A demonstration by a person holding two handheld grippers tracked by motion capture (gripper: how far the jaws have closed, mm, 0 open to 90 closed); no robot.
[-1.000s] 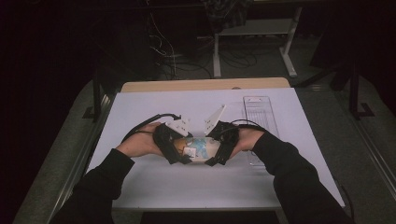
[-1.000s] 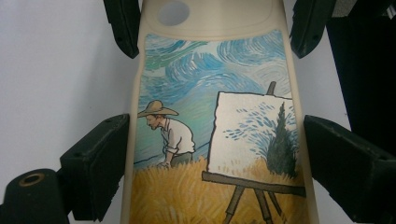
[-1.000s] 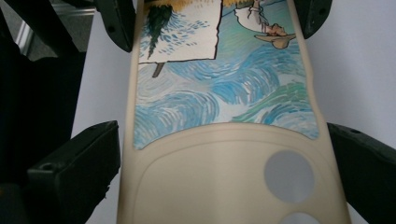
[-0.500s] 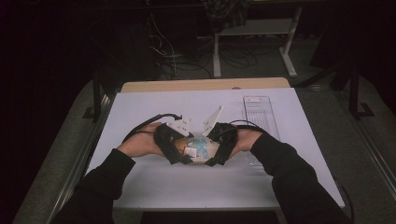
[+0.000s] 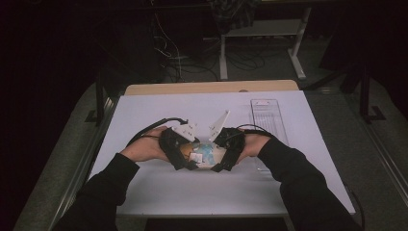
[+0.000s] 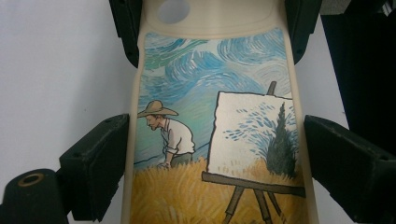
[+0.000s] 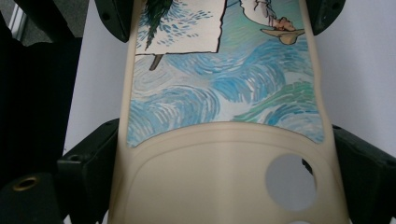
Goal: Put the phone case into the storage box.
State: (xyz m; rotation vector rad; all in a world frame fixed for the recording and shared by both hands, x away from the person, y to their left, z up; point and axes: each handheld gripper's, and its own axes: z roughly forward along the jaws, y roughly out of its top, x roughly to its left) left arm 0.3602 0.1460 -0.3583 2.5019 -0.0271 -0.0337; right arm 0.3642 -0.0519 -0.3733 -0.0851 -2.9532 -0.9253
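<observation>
Meeting inward, left tongs (image 5: pixel 186 155) and right tongs (image 5: pixel 222 153) each grasp the phone case (image 5: pixel 206 155), right's just tightening.

clear tray (image 5: pixel 267 113) beyond right gripper (image 5: pixel 222 155)

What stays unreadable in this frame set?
- Phone case, high view: both grippers cover its ends.
- Case's lower end, left gripper view: cut off by the bottom edge.
- Clear tray, high view: contents too faint to tell.
- Background, high view: too dark.
</observation>
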